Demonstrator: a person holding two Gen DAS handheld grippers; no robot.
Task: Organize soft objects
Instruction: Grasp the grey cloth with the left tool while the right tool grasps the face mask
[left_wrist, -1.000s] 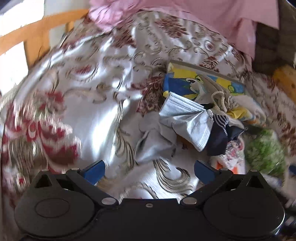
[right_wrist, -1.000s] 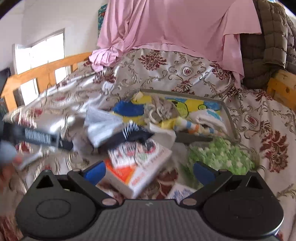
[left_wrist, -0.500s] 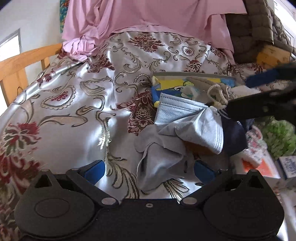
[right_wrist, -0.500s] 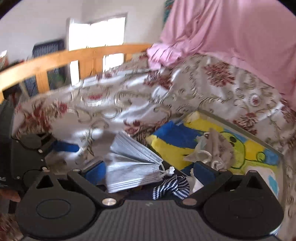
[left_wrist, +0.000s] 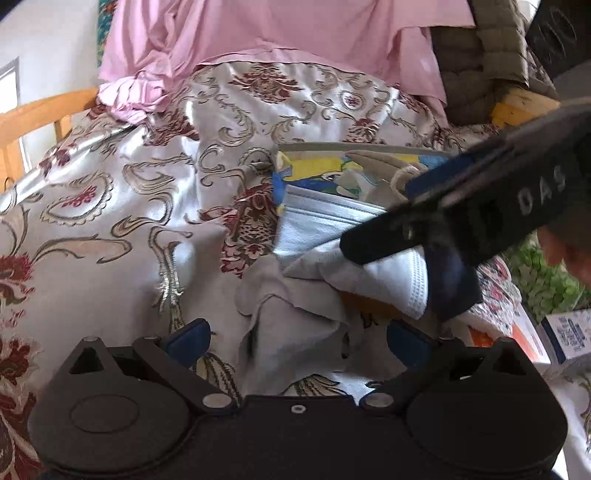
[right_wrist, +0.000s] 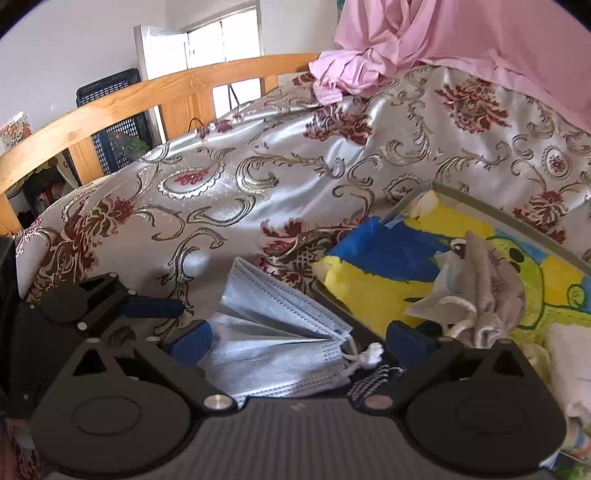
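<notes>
A pile of soft things lies on the floral bedspread (left_wrist: 155, 206). A grey cloth (left_wrist: 291, 325) lies between the open fingers of my left gripper (left_wrist: 295, 338). Blue-grey face masks (right_wrist: 273, 332) lie between the open fingers of my right gripper (right_wrist: 297, 341), which reaches over the pile in the left wrist view (left_wrist: 461, 221). A striped dark sock (right_wrist: 373, 380) lies under the masks. A beige drawstring pouch (right_wrist: 480, 295) rests on a yellow and blue cartoon tray (right_wrist: 388, 273). My left gripper shows at the left of the right wrist view (right_wrist: 147, 306).
A pink sheet (left_wrist: 280, 33) hangs over the bed's far end. A wooden bed rail (right_wrist: 147, 96) runs along the left, with a dark crate (right_wrist: 110, 110) behind it. Small boxes (left_wrist: 565, 332) and a green crocheted piece (left_wrist: 543, 280) lie at the right.
My right gripper has swung left over the pile and come down around the face masks. My left gripper has moved in closer to the grey cloth.
</notes>
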